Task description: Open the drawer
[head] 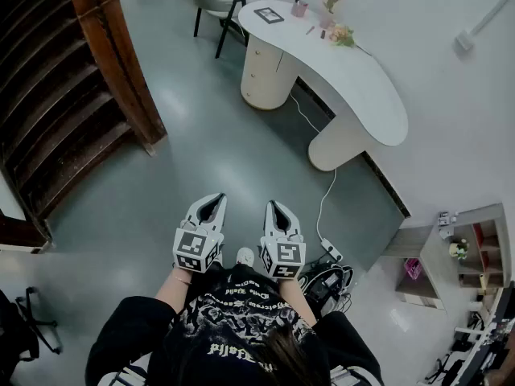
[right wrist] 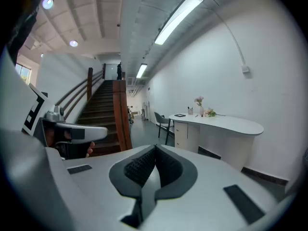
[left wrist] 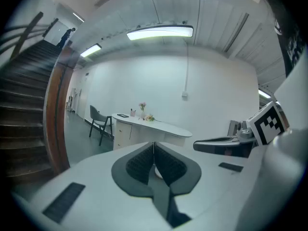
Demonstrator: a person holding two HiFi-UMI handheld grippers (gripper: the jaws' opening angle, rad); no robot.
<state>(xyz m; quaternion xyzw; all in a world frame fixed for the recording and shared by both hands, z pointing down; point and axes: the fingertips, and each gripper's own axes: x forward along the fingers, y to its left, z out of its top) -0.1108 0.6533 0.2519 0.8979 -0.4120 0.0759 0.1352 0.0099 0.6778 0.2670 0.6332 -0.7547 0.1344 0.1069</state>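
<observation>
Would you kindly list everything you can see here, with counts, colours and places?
Desk: one, white, curved, right side.
Drawer unit: one, cream, under desk's far end.
Chair: one, grey with black legs, beyond desk.
Flowers: two bunches, pink, on desk.
Staircase: one, dark wood, left.
Power strip: one, white, on floor, lower centre-right.
Shelf unit: one, pale, lower right.
Left claw: one, white, shut, empty, lower centre.
Right claw: one, white, shut, empty, beside it.
</observation>
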